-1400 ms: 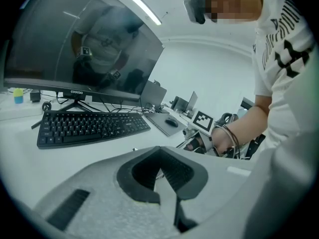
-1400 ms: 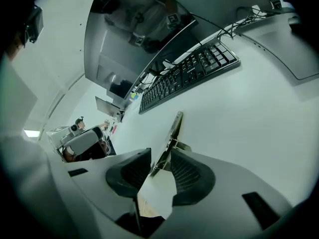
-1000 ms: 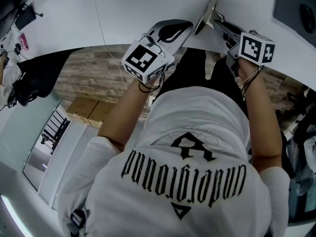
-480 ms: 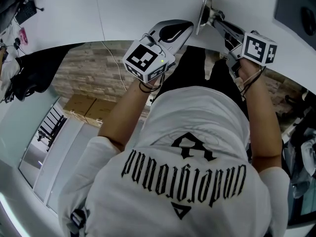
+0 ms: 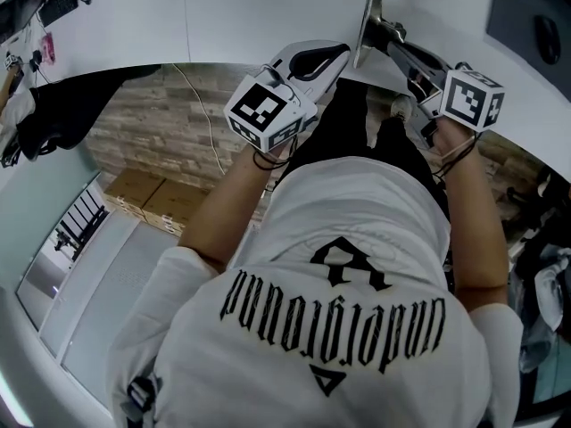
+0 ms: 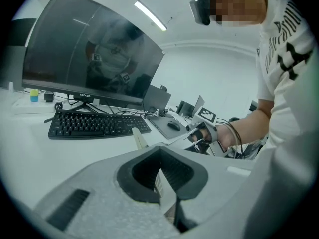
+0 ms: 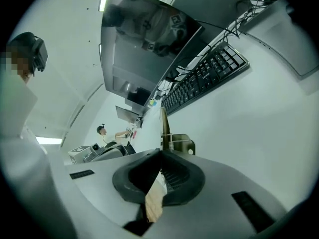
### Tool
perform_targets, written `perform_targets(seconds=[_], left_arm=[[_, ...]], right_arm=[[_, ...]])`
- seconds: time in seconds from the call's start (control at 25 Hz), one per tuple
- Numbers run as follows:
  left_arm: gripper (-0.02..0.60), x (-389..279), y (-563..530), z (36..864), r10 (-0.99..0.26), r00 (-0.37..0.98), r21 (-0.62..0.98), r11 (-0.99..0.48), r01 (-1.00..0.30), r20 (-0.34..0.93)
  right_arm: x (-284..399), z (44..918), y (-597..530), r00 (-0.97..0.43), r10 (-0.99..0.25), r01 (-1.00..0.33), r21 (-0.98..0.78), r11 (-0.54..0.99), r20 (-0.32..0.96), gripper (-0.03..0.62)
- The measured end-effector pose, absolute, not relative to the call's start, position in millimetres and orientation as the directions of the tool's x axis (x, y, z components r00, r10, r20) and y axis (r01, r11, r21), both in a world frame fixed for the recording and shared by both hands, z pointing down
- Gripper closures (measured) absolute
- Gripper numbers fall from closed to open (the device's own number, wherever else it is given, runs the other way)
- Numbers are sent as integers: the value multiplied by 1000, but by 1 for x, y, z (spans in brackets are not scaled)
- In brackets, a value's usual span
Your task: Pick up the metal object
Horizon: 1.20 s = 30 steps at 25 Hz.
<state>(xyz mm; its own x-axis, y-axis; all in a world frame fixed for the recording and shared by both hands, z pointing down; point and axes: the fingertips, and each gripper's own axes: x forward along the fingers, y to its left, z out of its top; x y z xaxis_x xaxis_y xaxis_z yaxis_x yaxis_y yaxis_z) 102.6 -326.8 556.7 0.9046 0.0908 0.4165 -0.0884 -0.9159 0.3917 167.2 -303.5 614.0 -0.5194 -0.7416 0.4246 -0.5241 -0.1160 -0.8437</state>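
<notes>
On the white desk we note a large dark monitor with a black keyboard in front of it. To the right, a mouse sits on a grey pad. Beyond the desk edge we see a stone-patterned surface, cardboard boxes and a thin white cable.

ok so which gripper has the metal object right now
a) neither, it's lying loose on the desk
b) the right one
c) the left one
B: the right gripper has its jaws shut on the metal object, which sticks out past them in the right gripper view, while the left gripper has nothing between its jaws.
</notes>
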Motion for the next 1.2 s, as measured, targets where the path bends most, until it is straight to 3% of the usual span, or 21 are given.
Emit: perform_targets(seconds=[0.68, 1.2], left_arm=[[566, 102, -257, 476, -87, 940, 267, -946, -181, 329], [568, 104, -229, 375, -178, 965, 153, -966, -209, 191]], right_arm=[[184, 481, -234, -527, -824, -633, -743, 218, 207, 577], [197, 360, -199, -507, -858, -733, -566, 377, 86, 577]])
